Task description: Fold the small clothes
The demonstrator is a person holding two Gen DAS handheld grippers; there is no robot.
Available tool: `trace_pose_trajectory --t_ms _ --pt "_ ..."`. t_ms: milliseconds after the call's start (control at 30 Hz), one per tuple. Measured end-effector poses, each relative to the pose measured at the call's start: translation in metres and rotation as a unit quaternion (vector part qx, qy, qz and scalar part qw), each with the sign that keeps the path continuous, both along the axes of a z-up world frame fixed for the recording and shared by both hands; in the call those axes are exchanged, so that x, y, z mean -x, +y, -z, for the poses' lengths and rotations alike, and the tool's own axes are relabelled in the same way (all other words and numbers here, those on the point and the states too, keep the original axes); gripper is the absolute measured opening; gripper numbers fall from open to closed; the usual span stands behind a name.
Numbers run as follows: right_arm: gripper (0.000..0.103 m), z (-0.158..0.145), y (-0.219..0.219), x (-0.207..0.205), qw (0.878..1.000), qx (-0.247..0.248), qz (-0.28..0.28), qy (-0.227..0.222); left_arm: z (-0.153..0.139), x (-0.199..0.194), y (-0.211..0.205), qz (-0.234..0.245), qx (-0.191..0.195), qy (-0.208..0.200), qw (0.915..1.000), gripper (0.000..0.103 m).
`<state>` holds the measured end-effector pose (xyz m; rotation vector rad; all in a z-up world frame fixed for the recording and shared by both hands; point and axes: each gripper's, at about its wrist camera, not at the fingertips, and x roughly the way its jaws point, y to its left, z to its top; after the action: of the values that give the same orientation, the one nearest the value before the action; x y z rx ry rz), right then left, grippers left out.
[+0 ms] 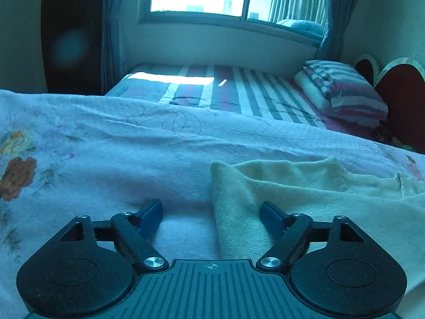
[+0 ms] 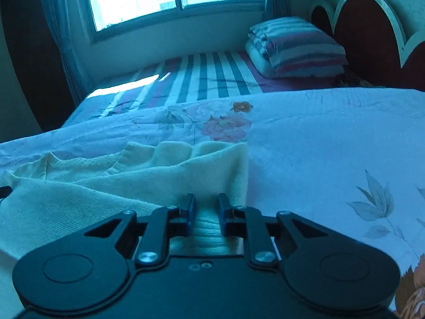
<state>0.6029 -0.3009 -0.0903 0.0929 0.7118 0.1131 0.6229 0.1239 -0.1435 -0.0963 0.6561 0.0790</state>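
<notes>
Cloth (image 1: 305, 199), a pale yellow garment, lies rumpled on the floral sheet (image 1: 119, 159) that covers the near part of the bed. The left gripper (image 1: 211, 214) has its jaws spread wide, straddling the garment's left edge, the right blue pad resting on the fabric. The right gripper (image 2: 206, 207) sits at the garment's right corner, jaws narrowed with a gap between them, nothing clearly clamped. A folded striped quilt (image 2: 294, 47) lies by the headboard (image 2: 372, 32)
</notes>
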Motion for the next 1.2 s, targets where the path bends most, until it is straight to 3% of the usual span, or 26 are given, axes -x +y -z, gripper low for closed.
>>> trace_pose_trajectory --t_ms 100,167,200,267,333,433,533,600,633,700,867,1033,1200 --pt "0.023 -0.016 -0.002 0.015 1.000 0.008 -0.008 -0.001 -0.016 0.013 -0.004 0.007 -0.013 0.007 0.9999 0.086" --pt "0.036 -0.028 -0.011 0.047 0.999 -0.007 -0.010 -0.034 -0.026 0.043 -0.007 0.026 -0.017 -0.016 0.9994 0.086" --pt "0.040 -0.027 -0.015 0.060 1.000 -0.002 -0.019 -0.023 -0.028 0.059 -0.011 0.038 -0.033 -0.006 0.9987 0.086" --pt "0.039 -0.025 -0.027 0.088 1.000 -0.001 -0.016 -0.013 -0.031 0.096 -0.016 0.041 -0.060 0.001 0.9974 0.086" --pt "0.038 -0.023 -0.043 0.122 0.999 -0.025 -0.022 0.000 -0.031 0.141 -0.019 0.055 -0.048 0.014 0.9972 0.086" --pt "0.037 -0.017 -0.066 0.171 0.998 -0.047 -0.023 0.023 -0.027 0.209 -0.026 0.047 -0.062 0.041 0.9962 0.086" --pt "0.035 -0.014 -0.087 0.215 0.994 -0.101 -0.011 0.042 -0.024 0.271 -0.026 0.027 -0.025 0.050 0.9981 0.086" --pt "0.033 -0.012 -0.104 0.243 0.985 -0.162 0.001 0.064 -0.024 0.306 -0.026 0.015 -0.008 0.058 0.9982 0.085" --pt "0.031 -0.012 -0.110 0.258 0.981 -0.181 0.005 0.070 -0.023 0.326 -0.024 0.011 0.011 0.061 0.9980 0.080" --pt "0.027 -0.015 -0.119 0.289 0.978 -0.194 0.014 0.072 -0.023 0.357 -0.019 0.006 0.037 0.071 0.9968 0.064" --pt "0.026 -0.011 -0.120 0.369 0.971 -0.220 0.011 0.087 -0.017 0.410 -0.002 0.044 0.116 0.075 0.9895 0.062" --pt "0.032 -0.001 -0.112 0.426 0.958 -0.264 0.025 0.111 -0.010 0.454 0.012 0.081 0.218 0.083 0.9690 0.062" --pt "0.032 0.013 -0.109 0.450 0.942 -0.308 0.045 0.125 0.007 0.484 0.018 0.095 0.322 0.093 0.9373 0.062"
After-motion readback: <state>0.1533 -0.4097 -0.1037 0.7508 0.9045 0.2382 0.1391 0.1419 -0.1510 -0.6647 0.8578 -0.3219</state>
